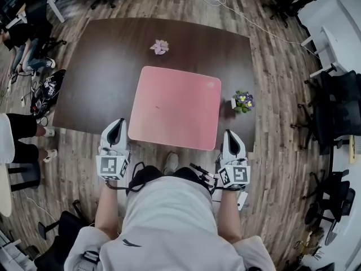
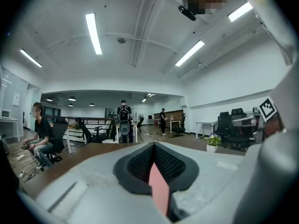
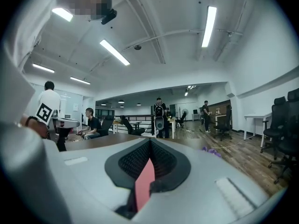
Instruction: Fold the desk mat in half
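A pink desk mat (image 1: 175,107) lies flat on the dark brown table (image 1: 101,66), with its near edge at the table's front. My left gripper (image 1: 116,132) sits at the mat's near left corner and my right gripper (image 1: 231,135) at its near right corner. In the left gripper view the jaws (image 2: 155,164) are shut on a thin pink sliver of the mat (image 2: 159,190). In the right gripper view the jaws (image 3: 148,162) are likewise shut on a pink sliver of the mat (image 3: 143,186). Both gripper cameras look out level over the table.
A small white pot of purple and yellow flowers (image 1: 242,101) stands just right of the mat. A pink flower (image 1: 159,47) lies beyond the mat's far edge. Office chairs (image 1: 338,106) stand to the right, and people sit at the left (image 1: 22,38).
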Motion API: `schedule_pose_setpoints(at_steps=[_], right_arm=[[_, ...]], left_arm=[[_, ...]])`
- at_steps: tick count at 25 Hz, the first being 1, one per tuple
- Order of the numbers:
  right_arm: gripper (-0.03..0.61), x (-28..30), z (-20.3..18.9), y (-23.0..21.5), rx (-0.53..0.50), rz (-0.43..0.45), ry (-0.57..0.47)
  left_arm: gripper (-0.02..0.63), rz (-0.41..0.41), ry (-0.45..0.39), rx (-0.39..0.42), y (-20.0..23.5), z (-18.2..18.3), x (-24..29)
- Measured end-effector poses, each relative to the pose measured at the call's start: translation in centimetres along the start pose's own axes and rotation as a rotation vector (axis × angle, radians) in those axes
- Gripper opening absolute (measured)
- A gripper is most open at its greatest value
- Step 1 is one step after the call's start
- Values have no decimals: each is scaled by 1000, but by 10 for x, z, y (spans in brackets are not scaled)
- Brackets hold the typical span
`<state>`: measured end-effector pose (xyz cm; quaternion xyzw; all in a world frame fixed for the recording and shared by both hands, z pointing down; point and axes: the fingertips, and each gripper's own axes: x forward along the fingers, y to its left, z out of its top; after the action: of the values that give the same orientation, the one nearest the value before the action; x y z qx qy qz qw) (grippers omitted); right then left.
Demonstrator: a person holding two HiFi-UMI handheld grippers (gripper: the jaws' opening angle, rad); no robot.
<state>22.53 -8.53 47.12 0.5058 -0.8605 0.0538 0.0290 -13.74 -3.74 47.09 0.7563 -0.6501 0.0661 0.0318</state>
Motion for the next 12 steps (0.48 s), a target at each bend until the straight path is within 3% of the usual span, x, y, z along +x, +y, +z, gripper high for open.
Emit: schedule_pose_setpoints(at_steps=[12], right_arm=[[3,22,-7,-22,-10,-4,14]], left_arm=[[6,11,6,15,15,2,32]])
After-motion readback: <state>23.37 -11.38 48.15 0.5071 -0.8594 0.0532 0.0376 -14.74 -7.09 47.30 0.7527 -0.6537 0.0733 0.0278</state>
